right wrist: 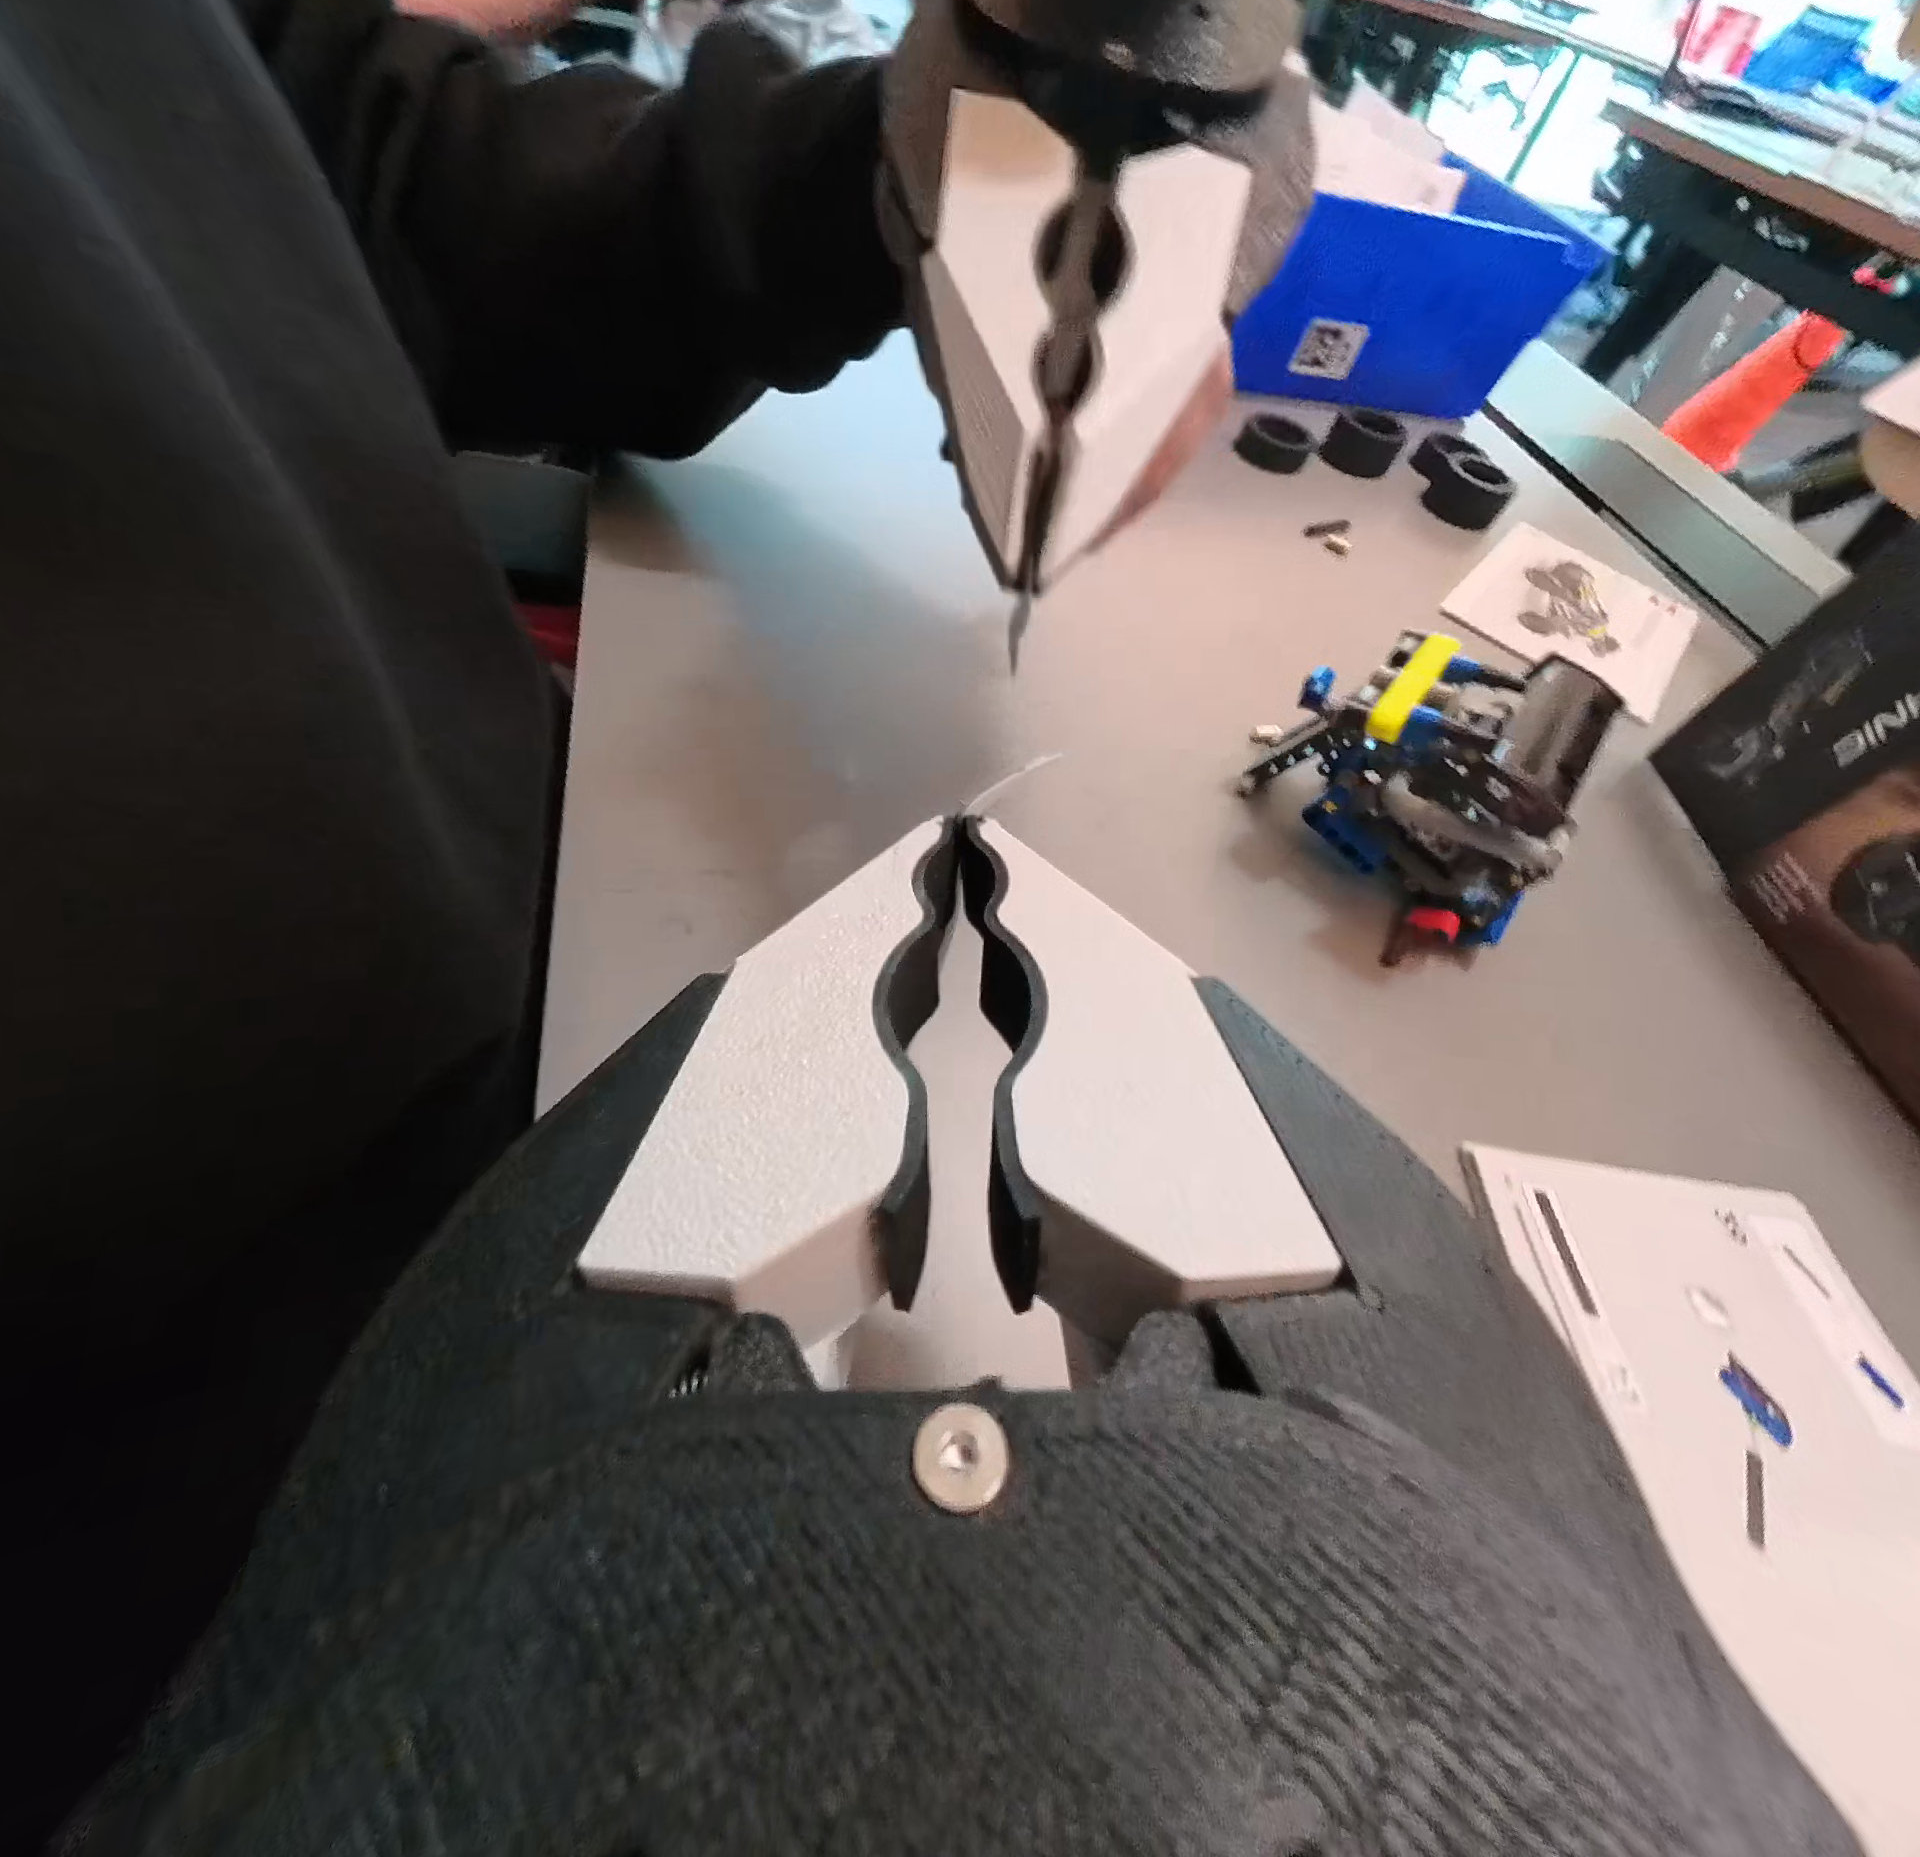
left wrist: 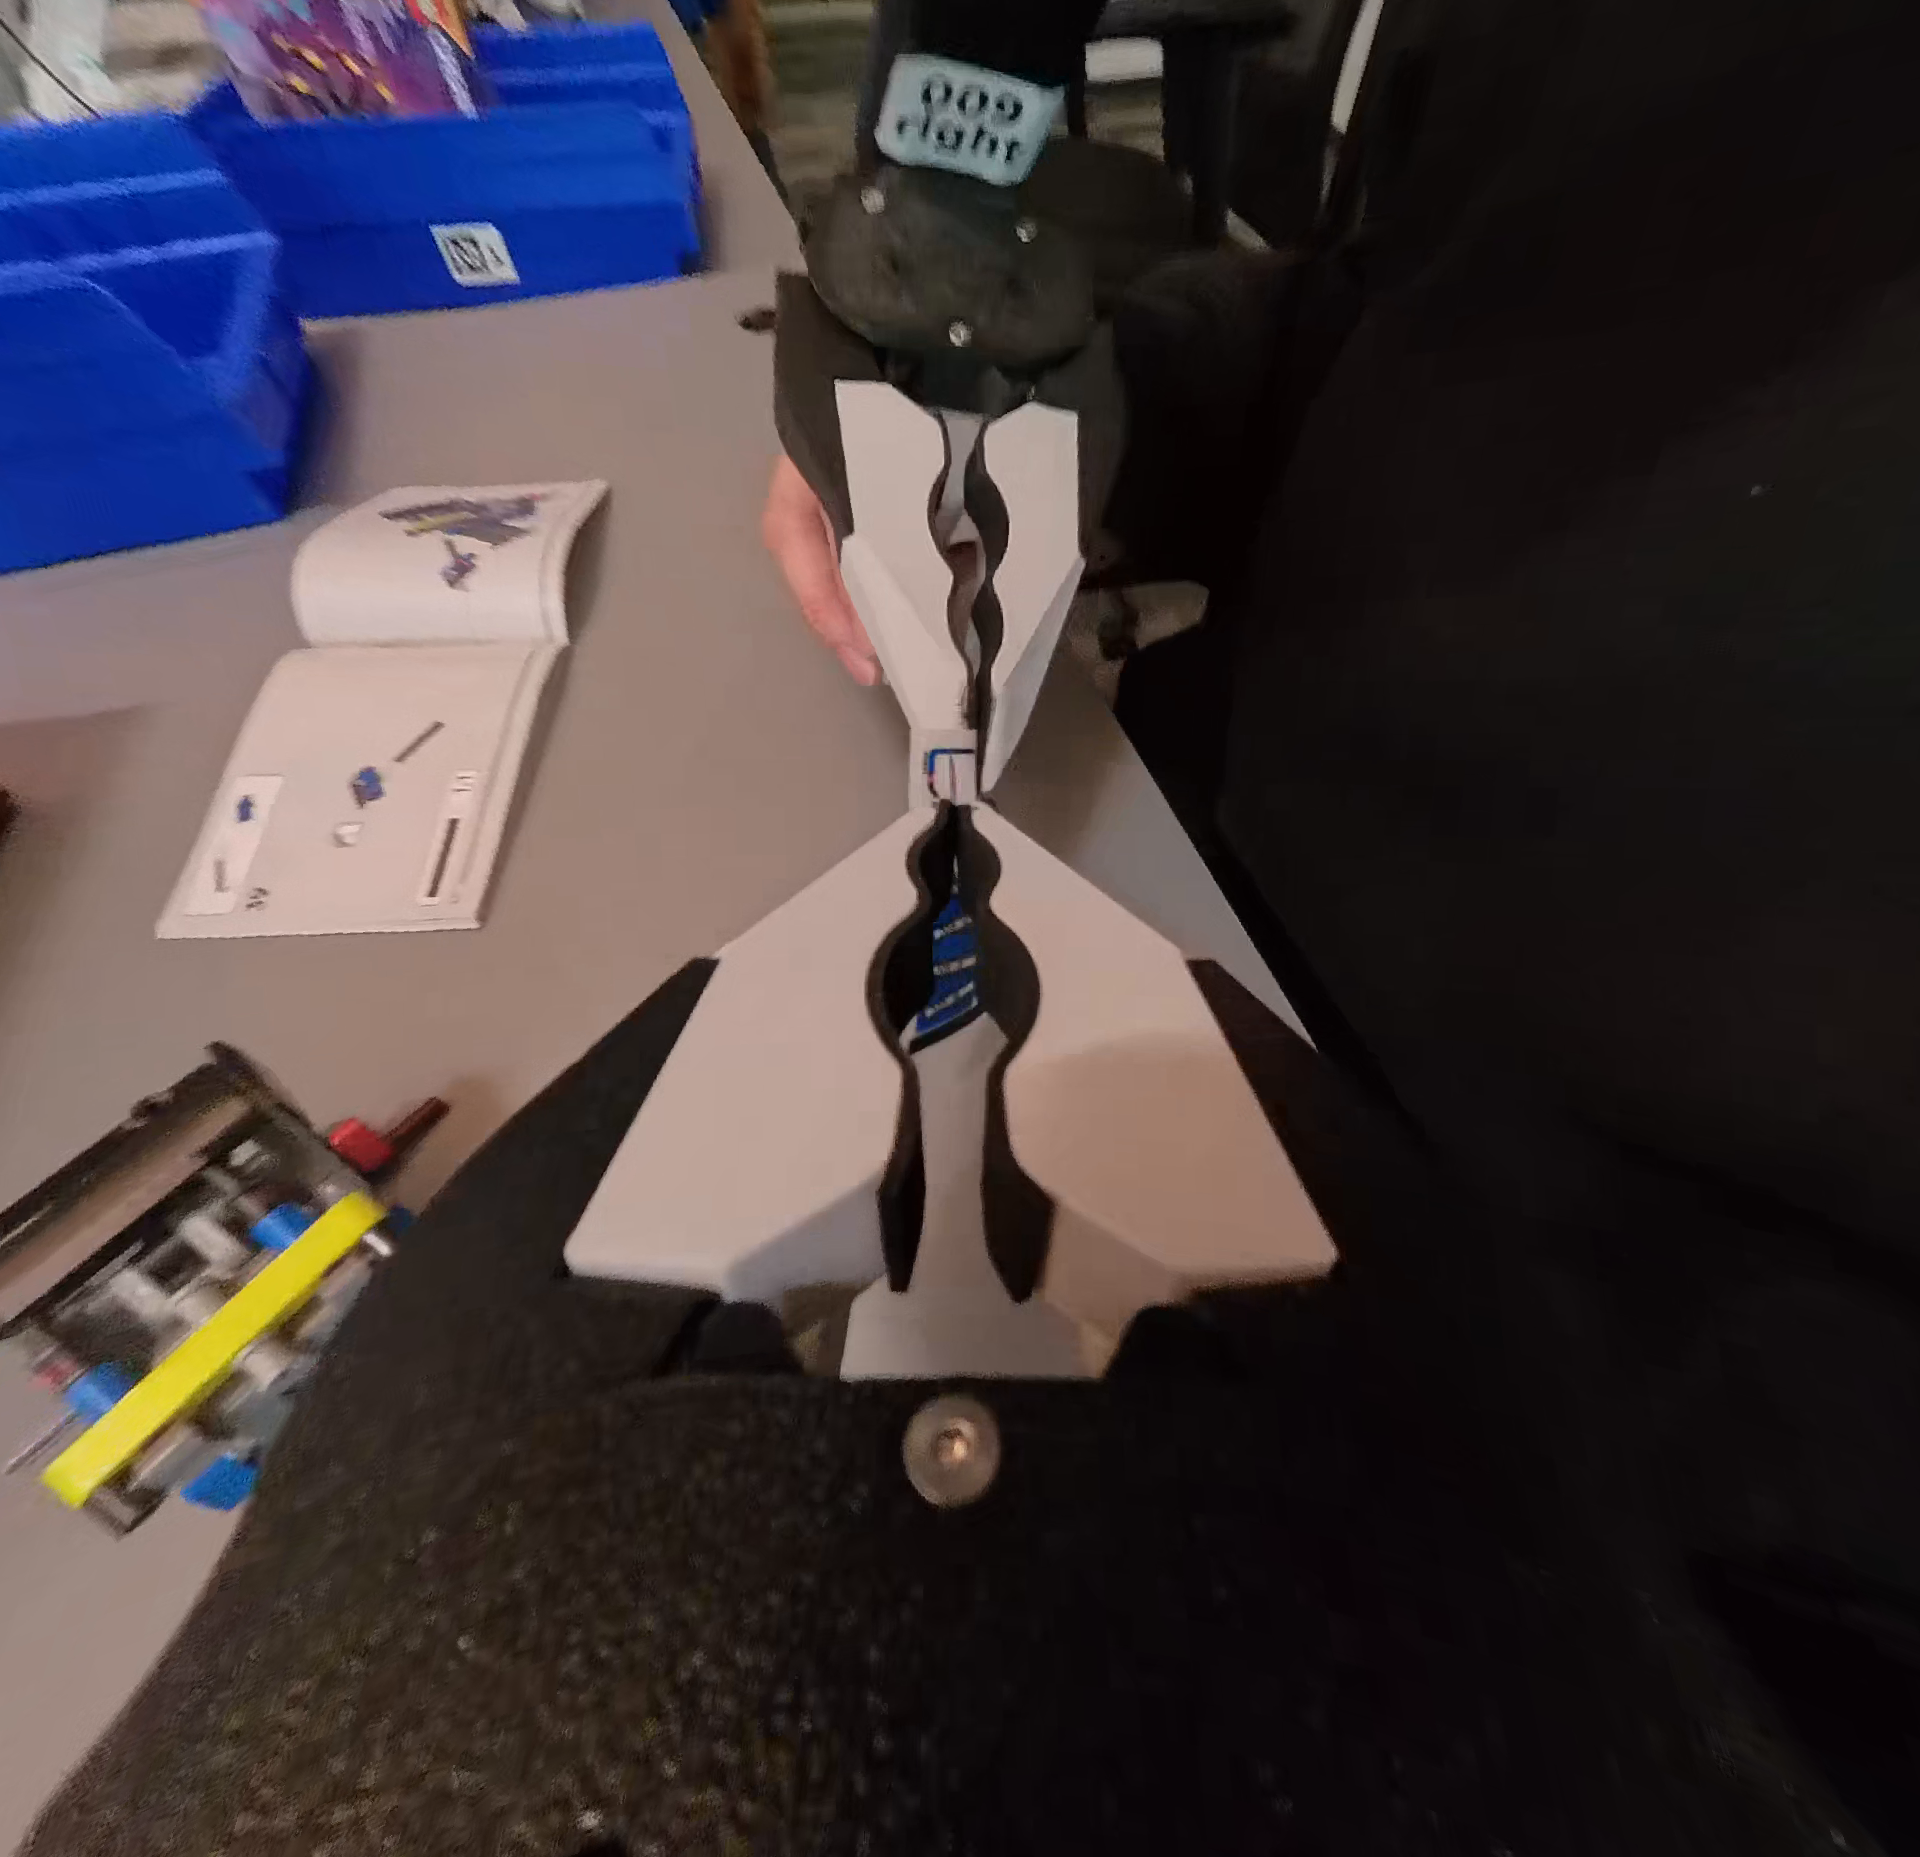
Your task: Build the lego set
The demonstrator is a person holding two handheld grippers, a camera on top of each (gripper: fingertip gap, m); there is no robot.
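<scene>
My left gripper is shut on a thin sticker sheet with blue strips, which shows in the gap between its fingers. My right gripper reaches in from above, tip to tip with the left. A small white piece with a blue line sits between the two tips. In the right wrist view my right gripper is shut on a thin white sliver. There the left gripper hangs a little above it, with the sheet edge-on. The partly built lego model lies on the grey table.
An open instruction booklet lies flat. Blue bins stand at the back. Several black tyres, a dark box and a printed white sheet surround the model. The table edge runs beside the grippers.
</scene>
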